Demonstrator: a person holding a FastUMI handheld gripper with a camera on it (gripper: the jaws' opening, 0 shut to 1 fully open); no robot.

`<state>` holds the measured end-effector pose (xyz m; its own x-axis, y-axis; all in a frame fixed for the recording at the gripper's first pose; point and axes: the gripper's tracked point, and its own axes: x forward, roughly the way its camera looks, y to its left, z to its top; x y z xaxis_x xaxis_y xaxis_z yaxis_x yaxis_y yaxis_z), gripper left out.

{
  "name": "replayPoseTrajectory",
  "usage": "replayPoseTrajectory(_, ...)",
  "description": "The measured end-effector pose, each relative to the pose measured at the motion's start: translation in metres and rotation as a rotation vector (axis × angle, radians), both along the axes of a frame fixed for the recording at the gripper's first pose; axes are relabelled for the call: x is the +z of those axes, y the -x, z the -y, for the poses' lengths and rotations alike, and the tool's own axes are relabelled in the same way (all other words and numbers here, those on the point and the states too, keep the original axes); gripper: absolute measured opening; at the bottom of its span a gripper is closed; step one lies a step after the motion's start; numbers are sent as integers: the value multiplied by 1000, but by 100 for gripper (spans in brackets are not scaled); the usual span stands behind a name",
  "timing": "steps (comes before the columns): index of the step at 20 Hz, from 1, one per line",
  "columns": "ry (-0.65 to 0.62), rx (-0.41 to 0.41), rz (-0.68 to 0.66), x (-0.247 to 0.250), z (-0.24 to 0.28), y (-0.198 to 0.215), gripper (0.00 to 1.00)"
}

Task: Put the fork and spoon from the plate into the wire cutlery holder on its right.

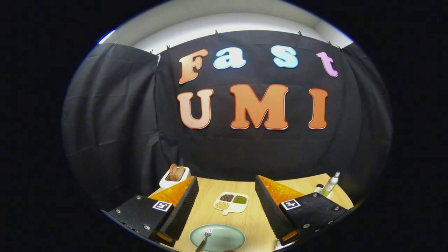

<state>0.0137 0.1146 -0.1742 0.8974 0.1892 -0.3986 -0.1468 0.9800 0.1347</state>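
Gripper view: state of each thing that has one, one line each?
Tool: open, fingers wide apart, holding nothing.
Pale green oval plate: flat on the wooden table, between the fingers, holding the fork.
Silver metal fork: lying on the plate, tines pointing away from the tool.
White divided dish: beyond the plate, compartments filled with grains.
White toaster: slices sticking up from its slots.
Spray bottle: upright.
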Motion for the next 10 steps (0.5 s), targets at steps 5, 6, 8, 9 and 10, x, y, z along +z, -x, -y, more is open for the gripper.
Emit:
replayPoseTrajectory(5, -7, 111, -301, -88, -45, 32, 97)
replayPoseTrajectory(6, -12, 125, -369, -107, -53, 39, 97)
replayPoseTrajectory(8, -19, 157, -508, -139, -64, 58, 97)
replayPoseTrajectory(9, -16, 169, -567, -154, -71, 65, 97)
replayPoseTrajectory(10, -9, 181, -615, -168, -76, 71, 97)
